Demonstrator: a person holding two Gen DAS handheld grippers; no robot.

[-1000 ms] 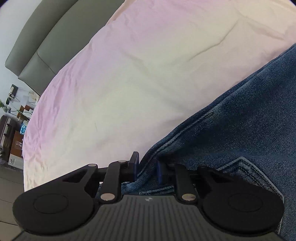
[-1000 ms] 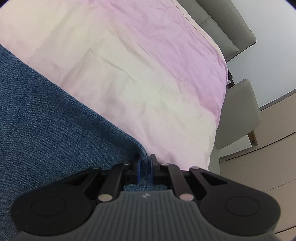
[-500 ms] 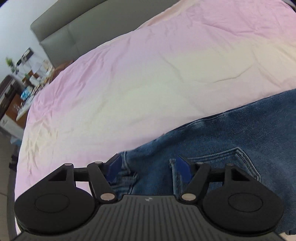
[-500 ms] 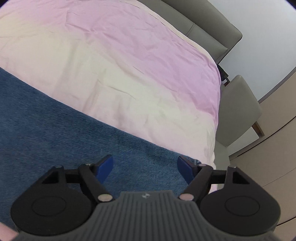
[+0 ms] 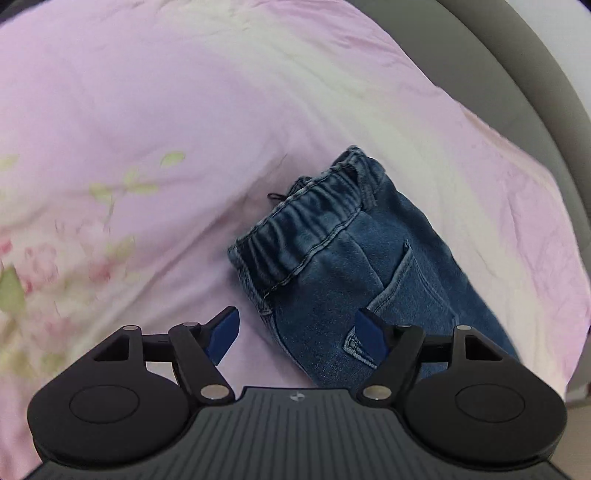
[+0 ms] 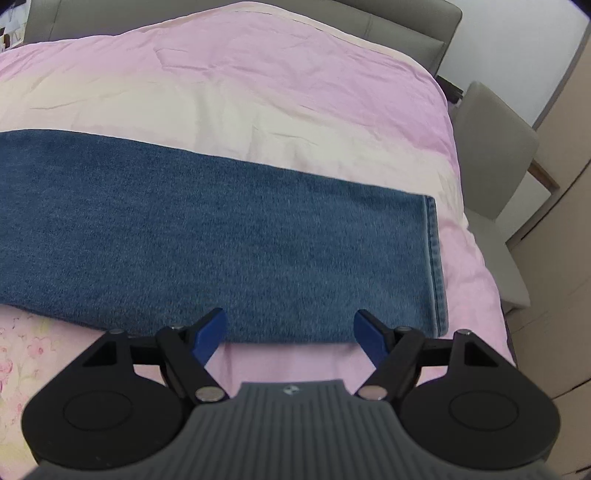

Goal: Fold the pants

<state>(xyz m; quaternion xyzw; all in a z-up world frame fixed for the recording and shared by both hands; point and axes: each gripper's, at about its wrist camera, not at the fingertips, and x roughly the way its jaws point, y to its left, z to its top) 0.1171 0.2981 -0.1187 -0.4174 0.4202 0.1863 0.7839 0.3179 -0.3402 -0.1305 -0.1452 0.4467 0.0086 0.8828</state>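
The jeans [image 6: 229, 236] lie flat on the bed, on a pink sheet [image 6: 258, 85], already doubled so that one leg covers the other. In the right wrist view they stretch as a long blue band from the left edge to the hem [image 6: 434, 258], which is near the right side of the bed. In the left wrist view the other end is seen: the elastic waistband [image 5: 314, 221] points away from the camera, and a back pocket [image 5: 399, 288] faces up.

The left gripper [image 5: 297, 332] hovers over the hip part of the jeans. Its jaws stand wide apart and hold nothing; the right blue pad [image 5: 369, 338] is in front of the pocket corner, the left one over the bare sheet.

The right gripper [image 6: 290, 332] hovers at the near edge of the leg, not far from the hem. Its jaws are also wide apart and empty.

A grey headboard [image 6: 388, 22] stands behind the bed, and a grey chair [image 6: 491, 155] is just beside its right side.
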